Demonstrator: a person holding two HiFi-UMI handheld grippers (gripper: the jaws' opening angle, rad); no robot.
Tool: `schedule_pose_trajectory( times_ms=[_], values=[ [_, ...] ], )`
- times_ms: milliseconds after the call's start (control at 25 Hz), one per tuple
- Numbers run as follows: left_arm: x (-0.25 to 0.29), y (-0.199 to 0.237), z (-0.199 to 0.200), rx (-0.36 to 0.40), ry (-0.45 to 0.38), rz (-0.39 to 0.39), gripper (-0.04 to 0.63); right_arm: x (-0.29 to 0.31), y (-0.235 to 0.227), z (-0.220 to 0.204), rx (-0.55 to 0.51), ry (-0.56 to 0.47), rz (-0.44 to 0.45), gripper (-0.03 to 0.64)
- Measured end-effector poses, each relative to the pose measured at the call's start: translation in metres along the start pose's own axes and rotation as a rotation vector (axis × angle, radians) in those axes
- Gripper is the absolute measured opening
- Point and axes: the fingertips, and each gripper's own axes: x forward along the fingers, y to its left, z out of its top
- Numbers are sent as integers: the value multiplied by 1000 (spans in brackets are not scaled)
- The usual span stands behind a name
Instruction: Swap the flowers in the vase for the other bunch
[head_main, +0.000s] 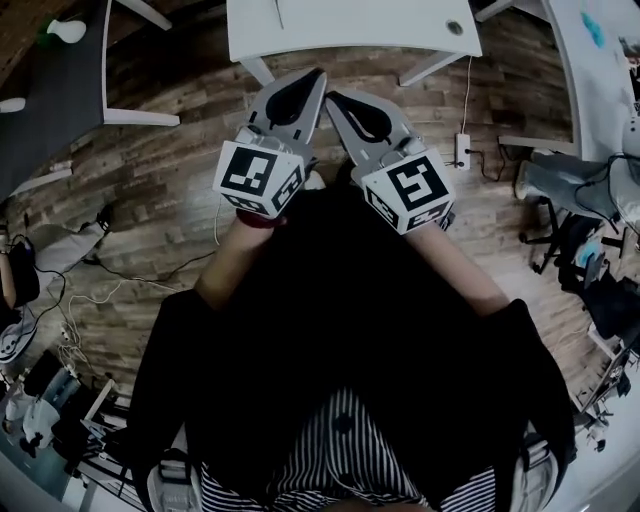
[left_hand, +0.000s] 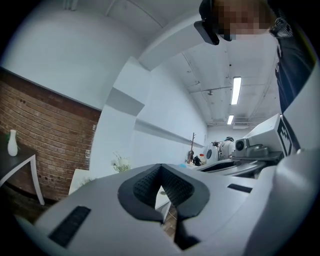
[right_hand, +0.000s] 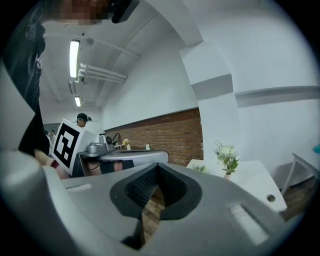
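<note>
White flowers with green leaves (right_hand: 226, 156) stand in a small vase on a white table (right_hand: 257, 186), ahead and to the right in the right gripper view. In the left gripper view the same flowers (left_hand: 120, 163) are small and far off. Left of the vase a little more greenery (right_hand: 200, 168) lies low on the table, too small to make out. In the head view my left gripper (head_main: 318, 76) and right gripper (head_main: 331, 98) are held side by side over the wooden floor, tips close together near the white table's edge (head_main: 350, 45). Both are shut with nothing between their jaws.
A dark table (head_main: 60, 95) at the far left carries a white vase (head_main: 66, 30). A power strip (head_main: 462, 150) and cables lie on the floor. Chairs and gear (head_main: 570, 215) crowd the right side. A brick wall (left_hand: 45, 140) runs behind.
</note>
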Motion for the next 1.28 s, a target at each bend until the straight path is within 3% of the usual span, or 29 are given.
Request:
schedule_pose_trajectory(
  times_ms=[440, 920, 1280],
  values=[
    [73, 82, 17, 34, 15, 108, 5, 83, -72, 25, -10, -3, 83, 2],
    [203, 158, 60, 37, 1, 182, 5, 161, -200, 81, -16, -12, 171, 2],
    [263, 199, 50, 27, 64, 260, 5, 207, -265, 81, 48, 0, 244, 2]
  ],
)
